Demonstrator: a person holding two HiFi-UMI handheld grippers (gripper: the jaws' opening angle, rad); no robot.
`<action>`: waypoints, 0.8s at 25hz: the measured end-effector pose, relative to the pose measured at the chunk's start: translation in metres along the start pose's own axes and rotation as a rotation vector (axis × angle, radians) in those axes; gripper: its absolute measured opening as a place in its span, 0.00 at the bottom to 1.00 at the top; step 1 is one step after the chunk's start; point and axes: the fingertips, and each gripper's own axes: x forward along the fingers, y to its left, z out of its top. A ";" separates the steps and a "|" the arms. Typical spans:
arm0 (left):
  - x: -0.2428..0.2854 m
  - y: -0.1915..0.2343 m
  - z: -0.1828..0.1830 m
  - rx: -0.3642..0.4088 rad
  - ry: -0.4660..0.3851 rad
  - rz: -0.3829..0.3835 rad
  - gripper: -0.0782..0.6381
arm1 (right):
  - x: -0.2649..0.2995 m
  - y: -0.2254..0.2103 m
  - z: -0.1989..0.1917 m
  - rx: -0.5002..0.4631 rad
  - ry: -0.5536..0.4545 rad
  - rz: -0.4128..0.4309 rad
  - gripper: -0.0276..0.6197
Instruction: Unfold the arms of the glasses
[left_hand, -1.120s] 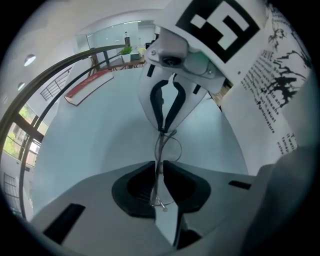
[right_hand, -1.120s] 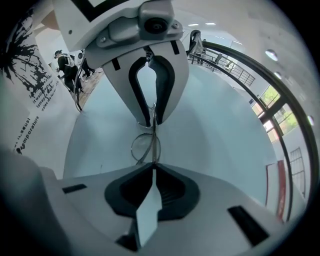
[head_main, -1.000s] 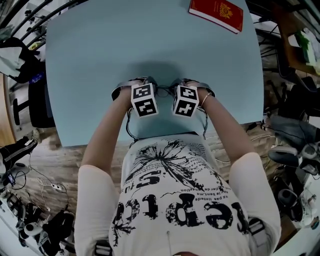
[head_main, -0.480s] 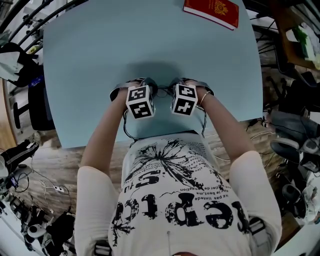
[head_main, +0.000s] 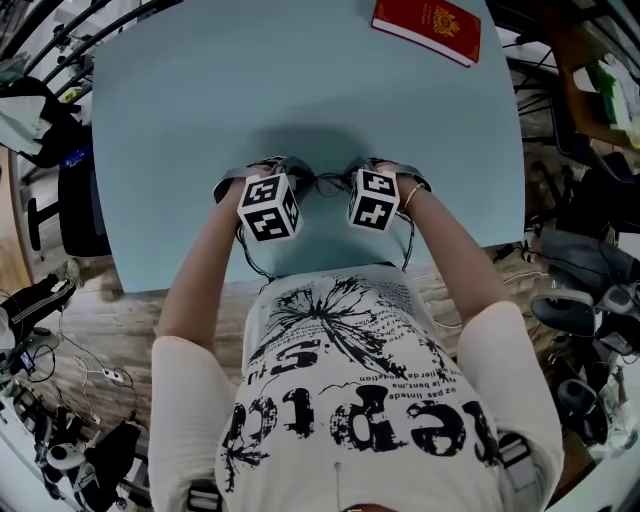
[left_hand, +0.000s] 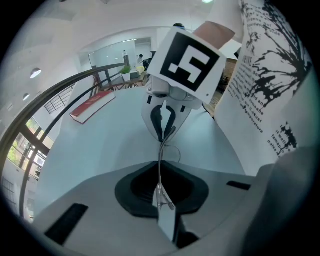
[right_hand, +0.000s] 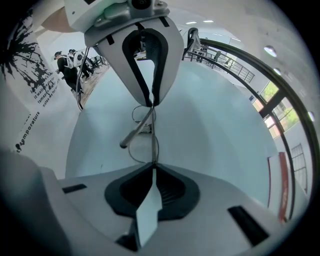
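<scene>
Thin wire-framed glasses (head_main: 325, 183) hang between my two grippers over the near part of the pale blue table (head_main: 200, 100). My left gripper (head_main: 283, 178) is shut on one thin arm (left_hand: 160, 160), which runs straight to the right gripper's jaws across from it. My right gripper (head_main: 358, 175) is shut on the frame by a lens rim. In the right gripper view, the other arm (right_hand: 137, 127) slants down to the left, with its tip free. In the head view, the marker cubes hide both pairs of fingertips.
A red book (head_main: 428, 28) lies at the table's far right corner. Cables, chairs and gear crowd the floor on both sides of the table. The person's torso is close against the near edge.
My left gripper has swung to the left and tilted, so the gap between the two marker cubes is wider. The right gripper has stayed in place.
</scene>
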 end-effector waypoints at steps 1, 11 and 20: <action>-0.003 0.000 0.000 -0.002 -0.006 0.004 0.15 | -0.001 0.000 0.000 -0.003 0.001 -0.001 0.09; -0.032 0.003 -0.009 -0.029 -0.035 0.077 0.15 | -0.004 0.001 -0.010 -0.017 0.026 -0.006 0.09; -0.046 0.007 -0.029 -0.122 -0.103 0.121 0.15 | -0.007 -0.006 -0.021 0.011 0.038 -0.019 0.09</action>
